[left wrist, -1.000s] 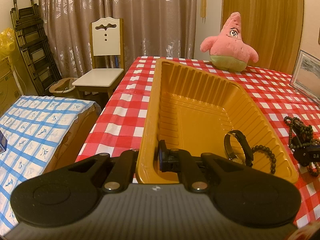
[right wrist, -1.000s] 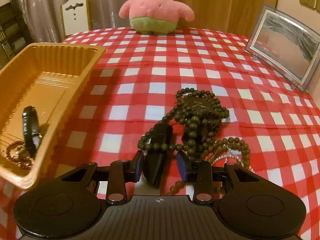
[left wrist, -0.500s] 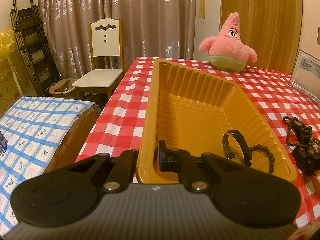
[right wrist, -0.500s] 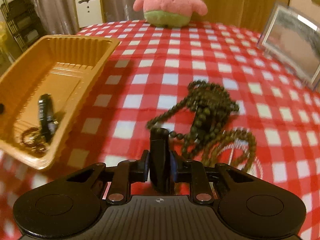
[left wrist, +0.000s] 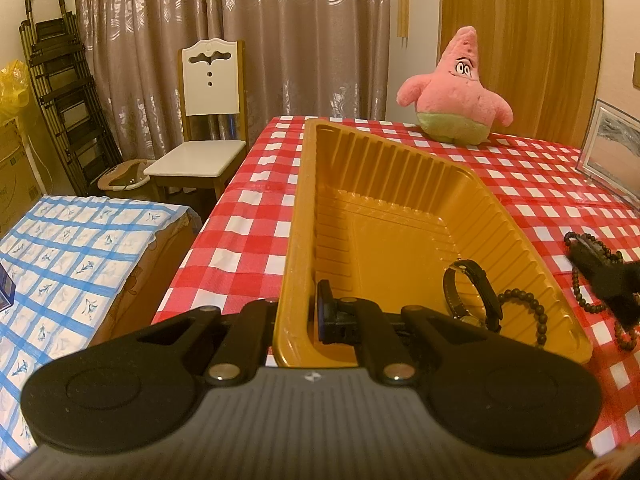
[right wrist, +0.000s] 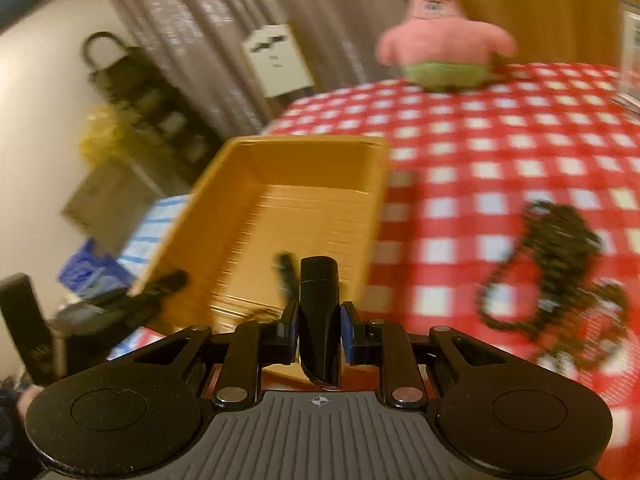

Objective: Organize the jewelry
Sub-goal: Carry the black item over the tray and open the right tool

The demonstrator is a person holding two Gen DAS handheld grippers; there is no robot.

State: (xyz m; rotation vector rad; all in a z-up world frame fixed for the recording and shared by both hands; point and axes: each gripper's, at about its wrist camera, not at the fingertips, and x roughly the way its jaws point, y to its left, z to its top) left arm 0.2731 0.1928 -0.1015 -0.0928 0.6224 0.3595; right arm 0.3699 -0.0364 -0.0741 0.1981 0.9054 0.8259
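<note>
An orange plastic tray (left wrist: 400, 184) stands on the red checked table. My left gripper (left wrist: 296, 316) is shut on the tray's near left wall. Inside the tray lie a black wristwatch (left wrist: 472, 296) and a dark bead bracelet (left wrist: 528, 312). My right gripper (right wrist: 319, 330) is shut on a glossy black oblong piece (right wrist: 319, 300) and holds it in the air by the tray's near end (right wrist: 288, 216). Dark bead necklaces (right wrist: 560, 264) lie in a heap on the cloth to the right; they also show in the left wrist view (left wrist: 600, 276). The right wrist view is blurred.
A pink star plush toy (left wrist: 456, 92) sits at the table's far edge. A framed picture (left wrist: 612, 148) leans at the far right. A white chair (left wrist: 208, 120), a folded ladder (left wrist: 60, 112) and a blue checked cloth (left wrist: 72, 256) are left of the table.
My right gripper closed on the black piece, lifted it from the necklace heap and swung left toward the tray. My left gripper kept its hold on the tray wall.
</note>
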